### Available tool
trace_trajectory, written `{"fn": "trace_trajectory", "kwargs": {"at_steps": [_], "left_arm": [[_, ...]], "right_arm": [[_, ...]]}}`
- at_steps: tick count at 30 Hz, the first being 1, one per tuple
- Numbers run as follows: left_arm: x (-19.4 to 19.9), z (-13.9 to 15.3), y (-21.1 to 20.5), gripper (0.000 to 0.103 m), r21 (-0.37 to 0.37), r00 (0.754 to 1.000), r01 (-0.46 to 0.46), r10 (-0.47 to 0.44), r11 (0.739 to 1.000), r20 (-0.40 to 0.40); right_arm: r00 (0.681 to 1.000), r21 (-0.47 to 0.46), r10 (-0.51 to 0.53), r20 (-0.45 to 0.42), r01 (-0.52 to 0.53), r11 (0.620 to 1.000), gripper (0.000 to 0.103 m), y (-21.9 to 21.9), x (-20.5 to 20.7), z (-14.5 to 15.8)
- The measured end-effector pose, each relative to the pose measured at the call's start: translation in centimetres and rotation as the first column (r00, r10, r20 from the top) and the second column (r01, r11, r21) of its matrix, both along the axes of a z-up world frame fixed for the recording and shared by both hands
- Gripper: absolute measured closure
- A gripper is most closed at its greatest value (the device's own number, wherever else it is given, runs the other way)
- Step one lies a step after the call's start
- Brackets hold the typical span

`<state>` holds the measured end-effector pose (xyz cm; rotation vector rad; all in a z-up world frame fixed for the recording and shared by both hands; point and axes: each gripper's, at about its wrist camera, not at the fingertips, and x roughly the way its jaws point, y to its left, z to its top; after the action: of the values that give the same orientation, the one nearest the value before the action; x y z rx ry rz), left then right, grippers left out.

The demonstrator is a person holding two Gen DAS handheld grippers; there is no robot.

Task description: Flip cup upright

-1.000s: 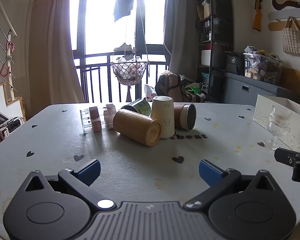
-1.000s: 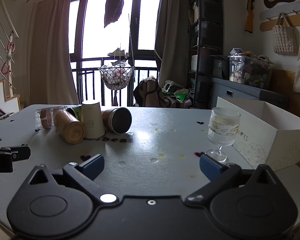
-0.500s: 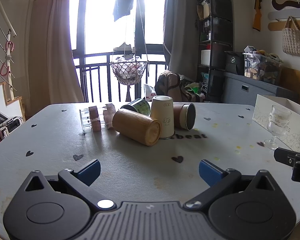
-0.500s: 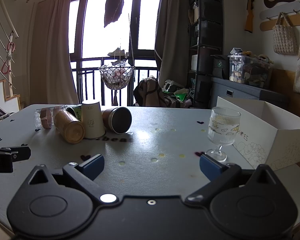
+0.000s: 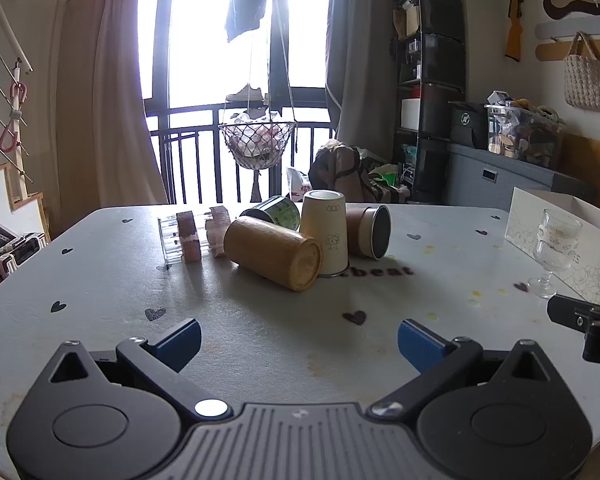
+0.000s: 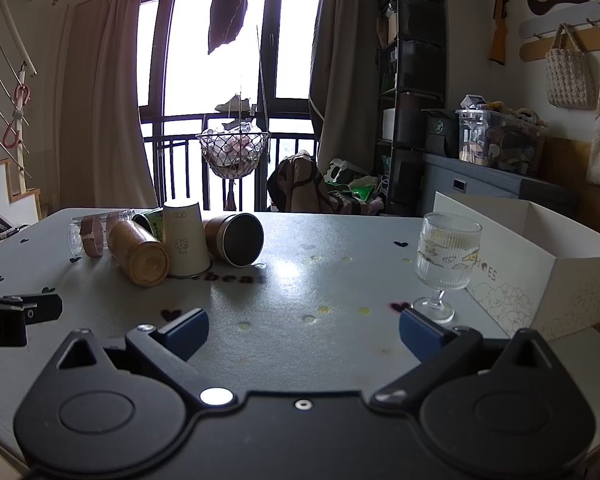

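A cream paper cup (image 5: pixel 326 232) stands upside down in a cluster of cups mid-table; it also shows in the right wrist view (image 6: pixel 186 238). Beside it lie a tan cylinder cup (image 5: pixel 274 252), a brown cup with a dark inside (image 5: pixel 370 232), a green-labelled cup (image 5: pixel 274 212) and a clear cup (image 5: pixel 188 234), all on their sides. My left gripper (image 5: pixel 299 342) is open and empty, well short of the cluster. My right gripper (image 6: pixel 303 330) is open and empty, to the right of the cluster.
A stemmed glass (image 6: pixel 444 264) stands upright just beyond my right gripper's right finger. A white cardboard box (image 6: pixel 540 264) sits at the table's right edge. The grey table (image 5: pixel 260 320) has heart marks.
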<state>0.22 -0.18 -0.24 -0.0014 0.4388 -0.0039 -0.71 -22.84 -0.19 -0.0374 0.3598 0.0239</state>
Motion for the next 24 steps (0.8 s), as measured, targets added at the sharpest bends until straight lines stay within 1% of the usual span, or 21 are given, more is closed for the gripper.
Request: {"fn": "trace_trajectory", "kwargs": {"at_steps": [24], "left_arm": [[-0.04,-0.19,-0.13,0.0,-0.001,1.0,-0.001,0.001,1.0,-0.002]], "right_arm": [[1.0,0.001,0.001,-0.002,-0.001,1.0,0.0,0.01,0.08,-0.03]]}}
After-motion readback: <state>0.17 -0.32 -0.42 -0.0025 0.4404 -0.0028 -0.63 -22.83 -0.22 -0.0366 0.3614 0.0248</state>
